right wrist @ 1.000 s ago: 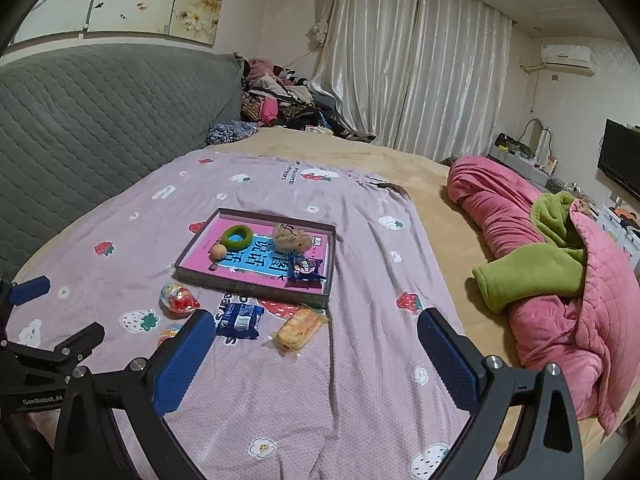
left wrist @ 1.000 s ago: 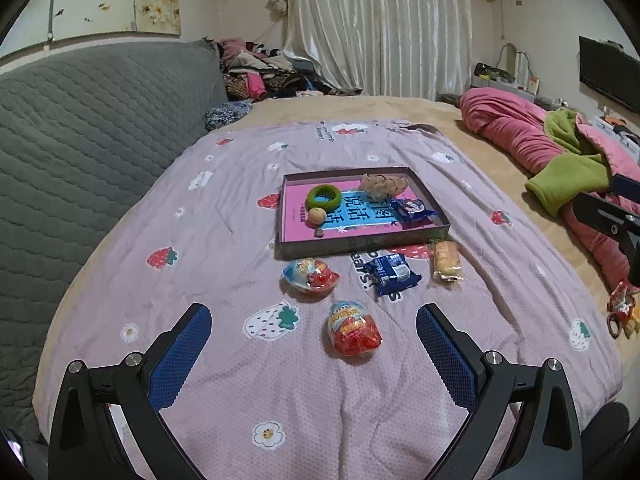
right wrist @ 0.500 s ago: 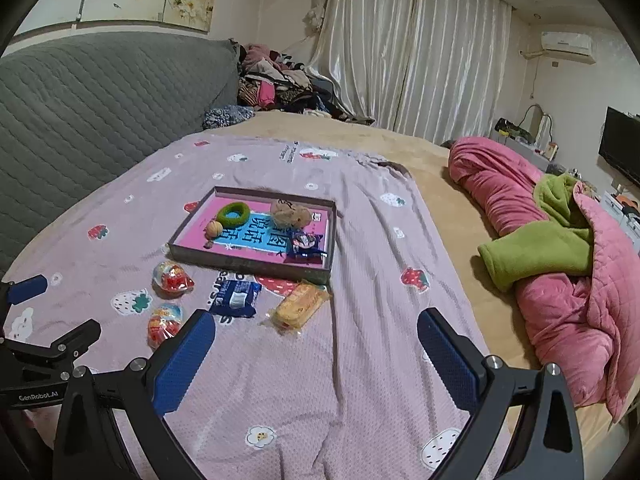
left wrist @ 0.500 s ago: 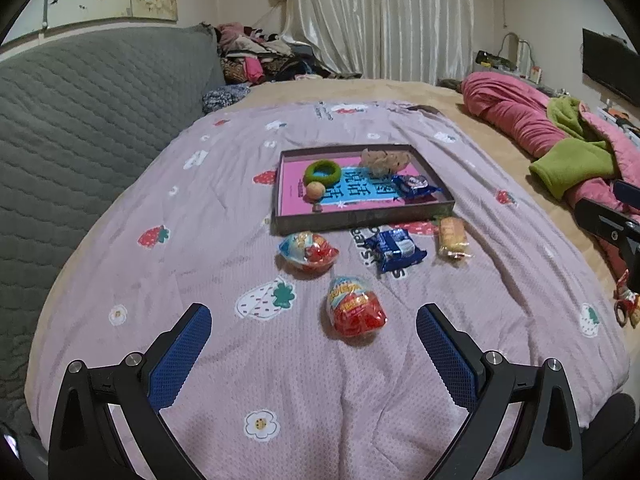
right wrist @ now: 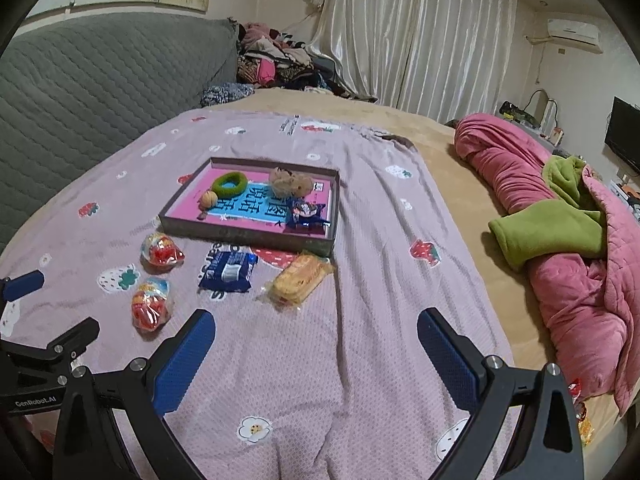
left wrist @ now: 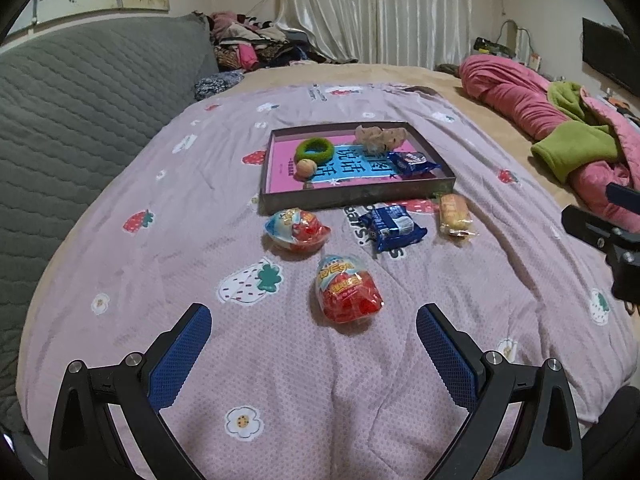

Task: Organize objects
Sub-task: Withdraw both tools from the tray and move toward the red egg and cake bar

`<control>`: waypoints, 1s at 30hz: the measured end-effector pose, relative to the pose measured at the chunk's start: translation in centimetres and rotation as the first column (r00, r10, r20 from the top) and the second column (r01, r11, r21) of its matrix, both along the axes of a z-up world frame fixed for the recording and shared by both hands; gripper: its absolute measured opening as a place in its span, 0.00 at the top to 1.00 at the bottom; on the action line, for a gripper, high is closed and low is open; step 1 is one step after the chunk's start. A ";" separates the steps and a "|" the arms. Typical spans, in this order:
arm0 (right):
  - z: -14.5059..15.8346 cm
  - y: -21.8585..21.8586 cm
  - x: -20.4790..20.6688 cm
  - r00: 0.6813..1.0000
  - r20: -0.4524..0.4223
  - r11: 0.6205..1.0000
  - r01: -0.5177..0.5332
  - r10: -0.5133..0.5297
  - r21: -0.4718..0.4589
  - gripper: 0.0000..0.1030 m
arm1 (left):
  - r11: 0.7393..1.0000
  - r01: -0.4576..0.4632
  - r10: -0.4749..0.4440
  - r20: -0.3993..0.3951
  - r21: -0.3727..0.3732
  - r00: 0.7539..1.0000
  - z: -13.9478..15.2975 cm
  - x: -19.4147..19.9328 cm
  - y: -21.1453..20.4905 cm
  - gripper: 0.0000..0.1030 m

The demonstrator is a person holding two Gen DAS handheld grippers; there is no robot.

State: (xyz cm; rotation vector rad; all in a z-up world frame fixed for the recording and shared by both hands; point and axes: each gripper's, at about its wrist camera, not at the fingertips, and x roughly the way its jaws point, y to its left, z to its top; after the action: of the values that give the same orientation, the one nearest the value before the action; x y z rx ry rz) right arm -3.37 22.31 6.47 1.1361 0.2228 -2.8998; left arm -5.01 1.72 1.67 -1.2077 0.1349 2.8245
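You are bringing your left gripper (left wrist: 312,322) closer than a second ago to the red snack pouch (left wrist: 347,288), which is lying on the bed (left wrist: 160,208) nearer you than the tray (left wrist: 352,196). Its jaws are spread wide, holding nothing. Your right gripper (right wrist: 314,332) is also hanging released, facing the yellow cake packet (right wrist: 298,278) just in front of the tray. Neither packet is being grasped yet.

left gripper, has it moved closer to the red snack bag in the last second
Yes. The left gripper has come forward and down: the red snack bag and the tray sit lower and nearer its open jaws.
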 end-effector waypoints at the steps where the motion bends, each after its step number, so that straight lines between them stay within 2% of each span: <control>1: -0.1 -0.1 -0.1 1.000 0.002 1.000 0.000 0.000 0.003 0.01 | 1.000 -0.003 0.003 0.000 -0.001 1.000 -0.1 0.0 0.0 0.01; 17: -2.1 -0.2 -1.2 0.999 0.040 1.000 -0.006 0.006 0.007 0.01 | 1.000 0.012 -0.012 0.038 -0.005 0.999 -2.1 -1.0 0.9 0.01; 22: -2.4 0.0 -1.5 0.999 0.045 1.000 -0.006 0.004 0.027 0.01 | 0.999 0.017 -0.015 0.046 -0.030 0.999 -2.7 -1.5 1.4 0.01; 30: -2.9 0.4 -3.3 0.998 0.063 1.000 0.007 -0.008 0.019 0.01 | 1.000 0.013 -0.012 0.064 -0.015 0.998 -3.4 -2.8 1.6 0.01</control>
State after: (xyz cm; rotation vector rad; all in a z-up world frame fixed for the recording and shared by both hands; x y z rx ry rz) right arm -6.63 22.72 3.58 1.2311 0.2457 -2.8690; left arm -7.77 3.34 -1.71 -1.2938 0.1607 2.7764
